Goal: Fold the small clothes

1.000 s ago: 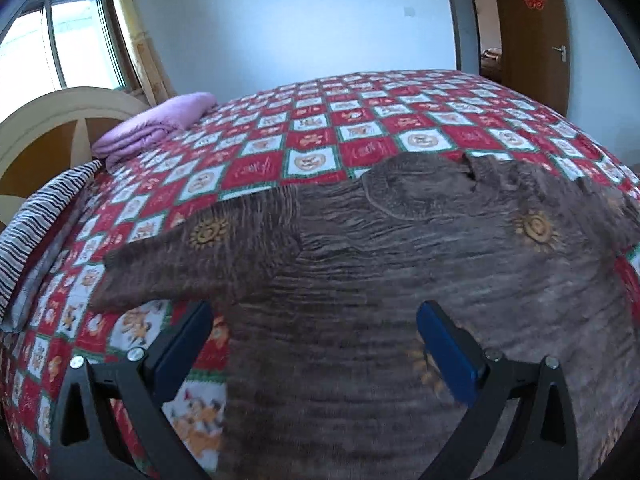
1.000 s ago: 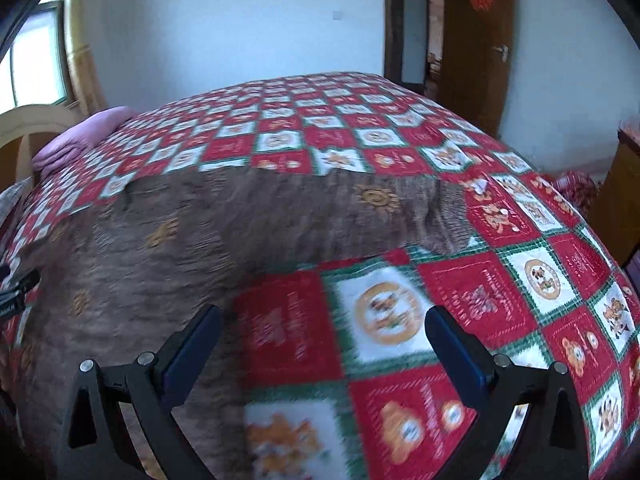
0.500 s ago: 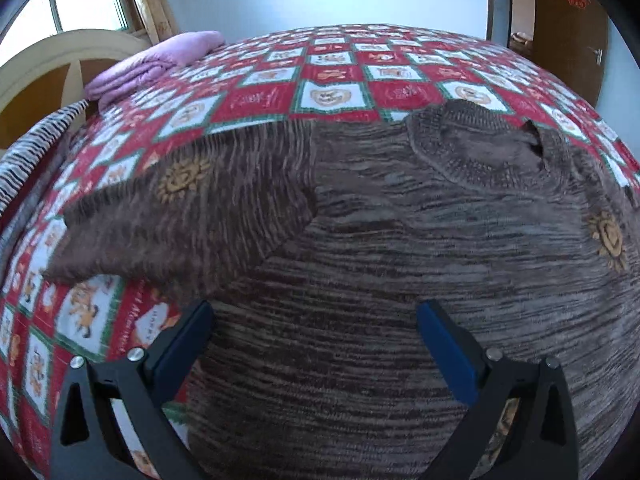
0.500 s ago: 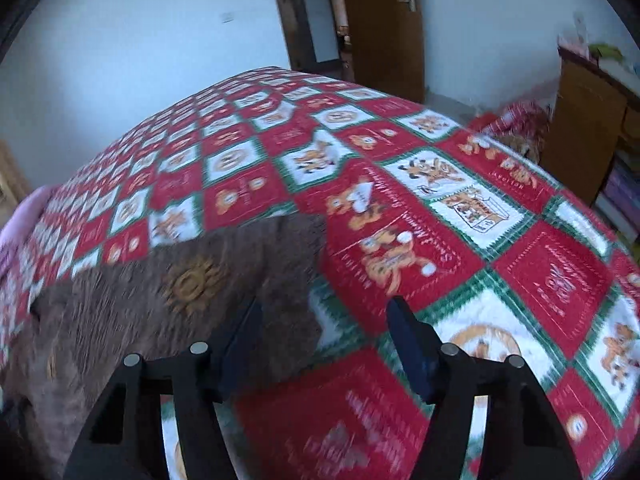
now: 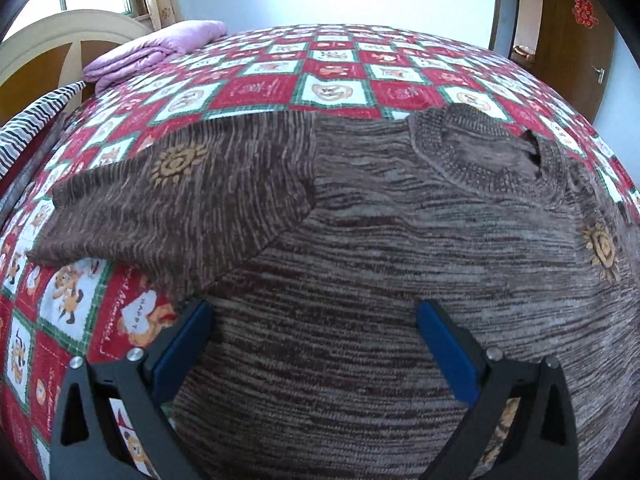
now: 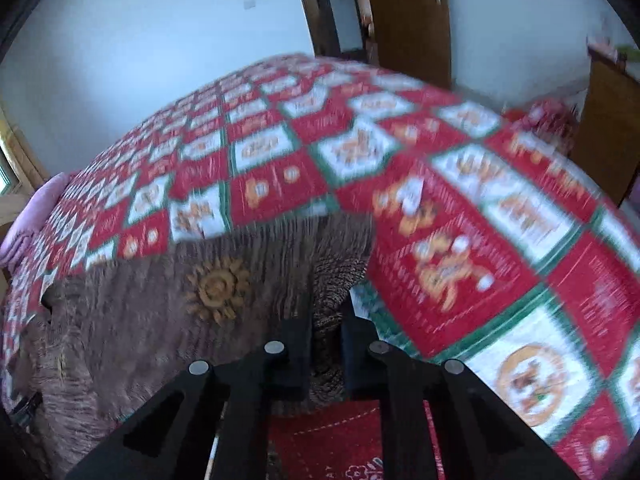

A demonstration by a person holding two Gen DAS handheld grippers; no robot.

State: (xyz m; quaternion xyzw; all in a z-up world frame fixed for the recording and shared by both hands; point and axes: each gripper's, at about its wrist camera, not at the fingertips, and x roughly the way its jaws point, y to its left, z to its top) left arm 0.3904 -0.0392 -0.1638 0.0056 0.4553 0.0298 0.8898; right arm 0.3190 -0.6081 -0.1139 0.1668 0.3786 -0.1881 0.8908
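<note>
Both tongs are matte black frames with triangular cut-outs and round silver screw heads. The left tongs [image 5: 312, 316] carry flat blue pads [image 5: 444, 350]; the right tongs [image 6: 326, 320] look dark throughout.

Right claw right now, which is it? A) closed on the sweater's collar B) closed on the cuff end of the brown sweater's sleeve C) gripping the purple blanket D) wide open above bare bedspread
B: the right claw has just been closing, and its fingers now pinch the sleeve end of the brown sweater, next to the red checked bedspread.
</note>
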